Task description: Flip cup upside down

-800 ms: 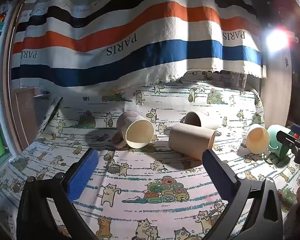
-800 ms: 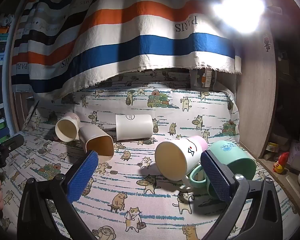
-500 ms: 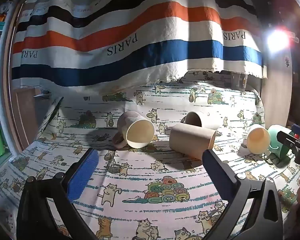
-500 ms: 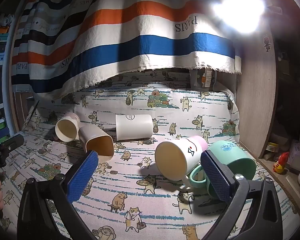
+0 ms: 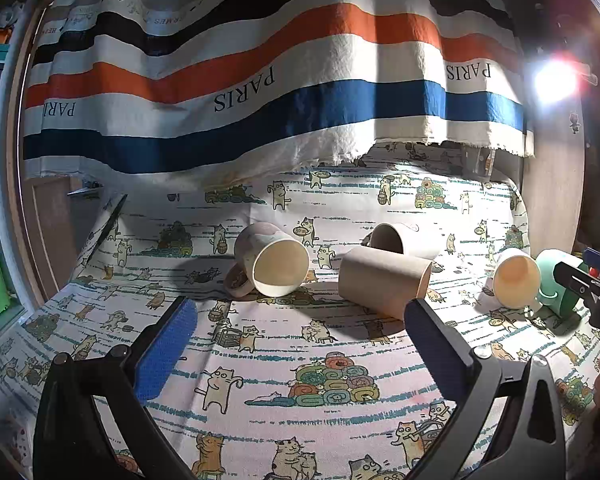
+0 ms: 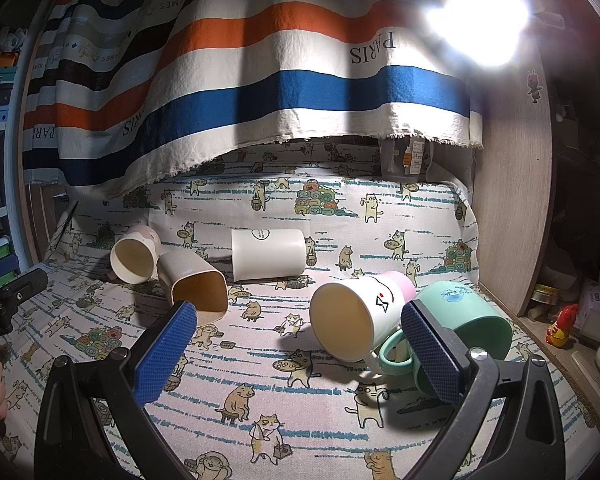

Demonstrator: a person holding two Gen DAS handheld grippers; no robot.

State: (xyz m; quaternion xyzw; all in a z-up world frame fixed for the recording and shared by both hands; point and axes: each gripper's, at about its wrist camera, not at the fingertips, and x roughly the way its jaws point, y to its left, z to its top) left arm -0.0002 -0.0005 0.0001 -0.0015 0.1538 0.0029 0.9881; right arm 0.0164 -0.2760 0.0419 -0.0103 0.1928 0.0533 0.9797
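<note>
- We find the left gripper (image 5: 300, 344) and the right gripper (image 6: 296, 356) both spread apart, holding nothing.
- The white cup (image 6: 358, 318) lies on its side on the cloth (image 6: 260, 392), touching the green mug (image 6: 466, 320).
- We judge it stiff, glossy and breakable; grasp across the body near the rim.
- Only the right view shows its pink base.
</note>
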